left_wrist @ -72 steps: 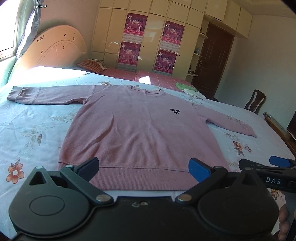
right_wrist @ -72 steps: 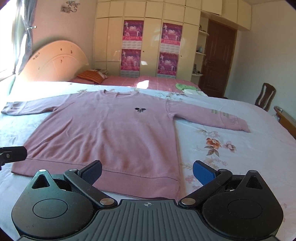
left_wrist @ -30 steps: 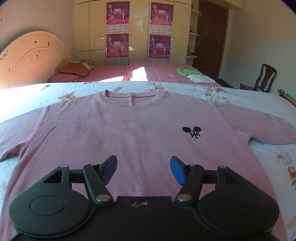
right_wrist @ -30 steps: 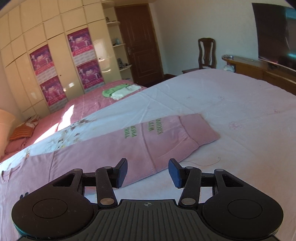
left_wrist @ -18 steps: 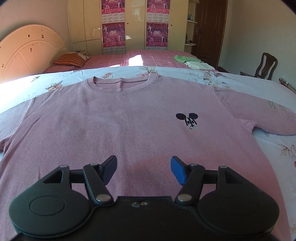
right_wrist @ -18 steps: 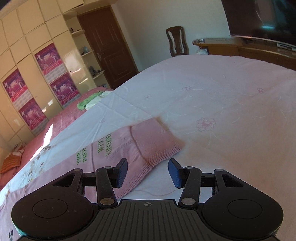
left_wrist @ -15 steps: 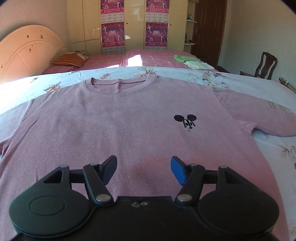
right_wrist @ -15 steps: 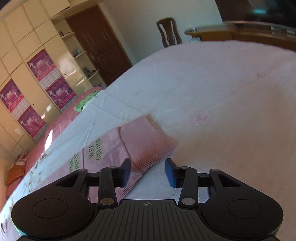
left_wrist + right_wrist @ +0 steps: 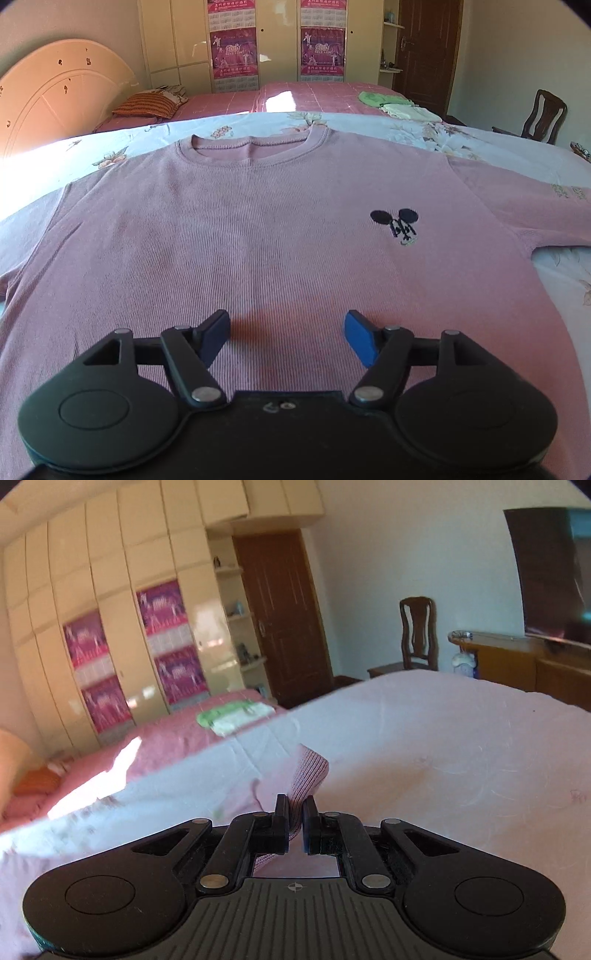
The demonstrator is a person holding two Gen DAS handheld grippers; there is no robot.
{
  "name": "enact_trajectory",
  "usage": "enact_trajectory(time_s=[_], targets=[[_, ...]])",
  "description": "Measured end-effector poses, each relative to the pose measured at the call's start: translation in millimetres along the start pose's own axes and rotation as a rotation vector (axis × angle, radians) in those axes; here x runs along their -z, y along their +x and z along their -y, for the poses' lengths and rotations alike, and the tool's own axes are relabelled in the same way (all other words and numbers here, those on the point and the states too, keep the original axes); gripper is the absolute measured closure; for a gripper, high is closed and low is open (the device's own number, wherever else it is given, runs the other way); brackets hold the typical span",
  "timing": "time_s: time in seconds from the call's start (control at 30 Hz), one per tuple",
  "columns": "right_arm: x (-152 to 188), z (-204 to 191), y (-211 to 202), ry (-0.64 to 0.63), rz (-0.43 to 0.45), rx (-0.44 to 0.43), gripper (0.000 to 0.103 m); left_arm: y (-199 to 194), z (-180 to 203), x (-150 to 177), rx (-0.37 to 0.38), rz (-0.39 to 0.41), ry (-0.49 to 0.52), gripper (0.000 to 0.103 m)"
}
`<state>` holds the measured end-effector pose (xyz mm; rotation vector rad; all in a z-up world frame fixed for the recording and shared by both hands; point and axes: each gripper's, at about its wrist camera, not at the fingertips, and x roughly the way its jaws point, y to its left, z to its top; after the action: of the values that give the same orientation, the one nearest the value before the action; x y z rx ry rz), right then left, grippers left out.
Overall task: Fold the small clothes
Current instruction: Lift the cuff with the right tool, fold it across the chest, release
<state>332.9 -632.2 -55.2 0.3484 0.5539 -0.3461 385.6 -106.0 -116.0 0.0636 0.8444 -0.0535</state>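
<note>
Because the pink sweater (image 9: 280, 236), spread flat on the bed (image 9: 461, 746), looks soft, light and limp, the right gripper (image 9: 294, 825) sensibly pinches its ribbed cuff (image 9: 308, 775) between near-closed jaws, while the left gripper (image 9: 286, 338) hovers spread over the chest.

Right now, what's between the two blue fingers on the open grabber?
Only pink sweater. In the left wrist view, the left gripper stands open over its lower front, nothing else in the gap.
</note>
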Motion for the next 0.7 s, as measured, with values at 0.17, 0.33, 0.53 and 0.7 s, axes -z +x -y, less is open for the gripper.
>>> enact_trajectory(time_s=[0.17,0.33,0.53,0.7], targets=[[15,14,1,0.047,-0.089,0.03,0.097,-7,-7,4,-0.014,0.01,0.006,0.032],[11,9,-11,0.076,-0.085,0.053,0.097,-21,-27,7,-0.035,0.017,-0.031,0.03],[3,-62,-25,0.023,-0.012,-0.054,0.097,-36,-66,12,-0.071,0.017,-0.061,0.024],[21,-165,-48,-0.115,-0.005,-0.207,0.097,-38,-98,18,-0.066,0.012,-0.105,0.025]])
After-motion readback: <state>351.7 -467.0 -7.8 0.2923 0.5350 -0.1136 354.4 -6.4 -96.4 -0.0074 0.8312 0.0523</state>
